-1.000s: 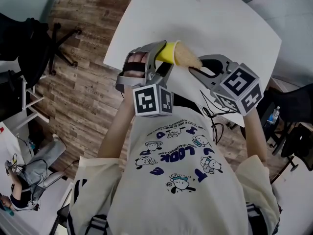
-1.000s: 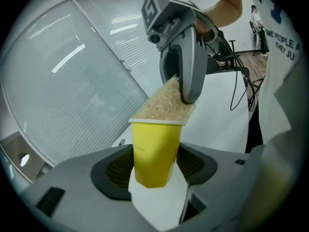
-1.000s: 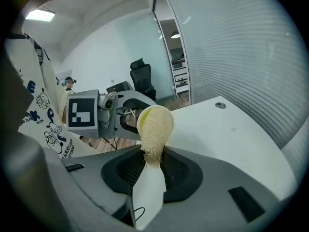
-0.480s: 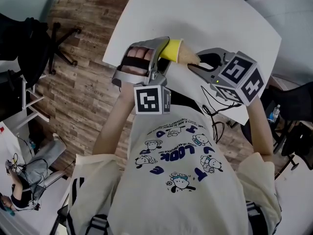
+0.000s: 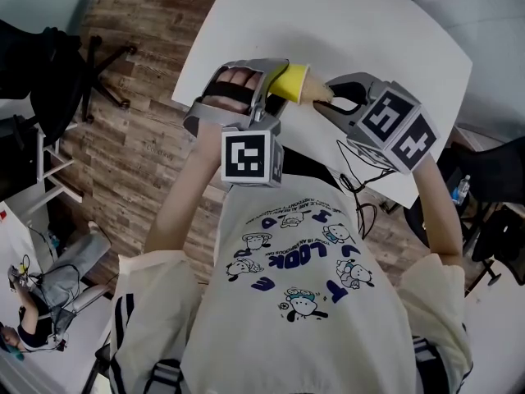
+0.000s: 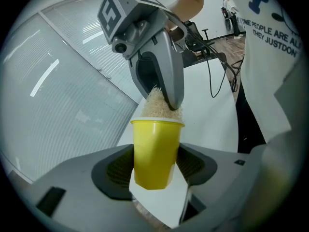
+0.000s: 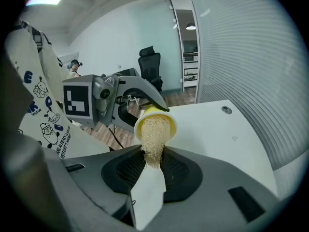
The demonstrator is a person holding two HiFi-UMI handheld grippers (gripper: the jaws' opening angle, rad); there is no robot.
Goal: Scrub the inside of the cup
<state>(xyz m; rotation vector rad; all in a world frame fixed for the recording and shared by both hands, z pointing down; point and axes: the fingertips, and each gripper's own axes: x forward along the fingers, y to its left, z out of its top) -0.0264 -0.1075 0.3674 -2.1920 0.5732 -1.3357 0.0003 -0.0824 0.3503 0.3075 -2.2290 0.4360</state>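
Your left hand-held gripper [image 6: 155,166] grips the yellow plastic cup [image 5: 289,83] in the air, your right hand-held gripper [image 7: 153,167] pinches the tan scratchy sponge [image 7: 154,132] pushed inside it, so the scrubbing looks only partly done.

Head view: white table [image 5: 369,48] at 12 o'clock, wood-plank floor [image 5: 139,130] at 9 o'clock. Right gripper view: black office chair [image 7: 150,62] at 12 o'clock; ribbed wall [image 7: 241,57], possibly blinded glass, at 2 o'clock; ceiling light [image 7: 43,0] at 10 o'clock.

The person's shirt [image 6: 276,50] reads "OME PEOPLE ARE AL" over "THEY JUSTDON".
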